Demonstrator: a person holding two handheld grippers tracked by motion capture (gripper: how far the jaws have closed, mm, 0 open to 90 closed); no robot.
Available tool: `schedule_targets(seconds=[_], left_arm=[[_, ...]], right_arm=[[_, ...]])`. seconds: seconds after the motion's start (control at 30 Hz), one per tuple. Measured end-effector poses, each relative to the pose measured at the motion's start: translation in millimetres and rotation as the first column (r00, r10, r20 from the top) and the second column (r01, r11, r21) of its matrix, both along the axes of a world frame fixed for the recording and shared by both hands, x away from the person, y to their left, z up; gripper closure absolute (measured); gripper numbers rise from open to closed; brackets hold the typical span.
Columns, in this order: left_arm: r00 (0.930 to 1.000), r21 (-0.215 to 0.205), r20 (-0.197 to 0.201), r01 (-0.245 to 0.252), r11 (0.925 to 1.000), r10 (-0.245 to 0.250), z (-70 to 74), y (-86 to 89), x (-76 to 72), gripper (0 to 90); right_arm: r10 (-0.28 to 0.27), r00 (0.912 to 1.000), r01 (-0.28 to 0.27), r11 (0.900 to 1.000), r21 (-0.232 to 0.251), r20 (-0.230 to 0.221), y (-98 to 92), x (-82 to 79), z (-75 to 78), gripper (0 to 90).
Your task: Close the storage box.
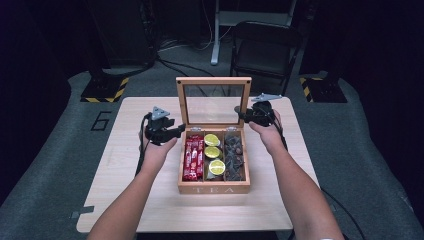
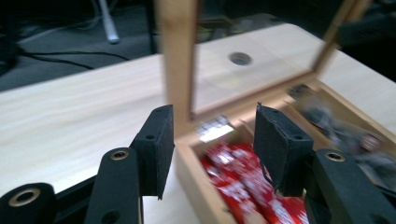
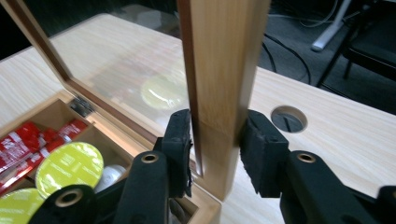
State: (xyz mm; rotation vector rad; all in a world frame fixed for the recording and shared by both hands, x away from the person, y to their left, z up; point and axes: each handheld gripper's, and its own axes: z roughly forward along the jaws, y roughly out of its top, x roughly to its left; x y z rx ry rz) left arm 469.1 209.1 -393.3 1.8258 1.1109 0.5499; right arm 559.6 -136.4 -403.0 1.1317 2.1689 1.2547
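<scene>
At frame center, the tea box [image 1: 214, 187] sits on the counter [image 1: 125, 200]. The right gripper [image 3: 215, 149] clamps its upright lid [image 3: 224, 70], apparently steadying it; the left gripper [image 2: 210, 140] waits with jaws apart.

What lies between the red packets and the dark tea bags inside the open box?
The yellow-green capsules fill the middle compartment, between the red packets at the left and the dark tea bags at the right of the tea box. The high view shows it.

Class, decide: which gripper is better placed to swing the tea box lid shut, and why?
The right gripper: its jaws are clamped on the upright lid frame. The left gripper is open, holding nothing, beside the tea box.
</scene>
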Motion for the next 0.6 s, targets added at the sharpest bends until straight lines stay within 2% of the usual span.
schedule_targets(seconds=[0.03,0.17,0.3,0.37,0.47,0.53,0.6], left_arm=[[0.9999,-0.006,-0.013,0.011,0.9999,-0.011,-3.2,-3.4,-3.6,48.3],[0.9978,0.032,-0.033,0.058,0.9978,-0.057,-13.2,-14.9,-15.5,48.3],[0.9958,0.03,-0.05,0.078,0.9965,-0.077,-21.8,-25.5,-25.0,48.5],[0.9948,0.037,-0.062,0.083,0.9959,-0.08,-26.9,-30.0,-28.7,48.5],[0.9939,0.023,-0.08,0.078,0.9967,-0.076,-34.9,-34.5,-32.5,48.4],[0.9931,0.028,-0.09,0.078,0.9966,-0.075,-39.8,-34.7,-34.5,48.0],[0.9936,-0.003,-0.097,0.058,0.9983,-0.058,-46.0,-36.9,-36.6,47.4]], right_arm=[[-0.003,1.0,0.003,1.0,0.0,-0.009,0.6,0.1,0.6,62.9],[0.004,1.0,-0.003,1.0,0.005,-0.003,-0.1,2.0,-0.1,63.3],[-0.007,1.0,0.007,1.0,0.012,-0.006,0.8,2.9,-0.6,63.4],[-0.006,1.0,0.006,1.0,0.007,0.004,-0.1,4.5,-1.4,63.4],[-0.008,0.9999,0.008,1.0,0.028,-0.01,-1.2,5.6,-2.1,63.4],[-0.008,0.9998,0.009,0.999,0.039,-0.015,-1.7,6.2,-2.5,63.3],[-0.001,1.0,0.001,0.999,0.039,-0.009,-2.4,7.3,-2.7,63.2]])
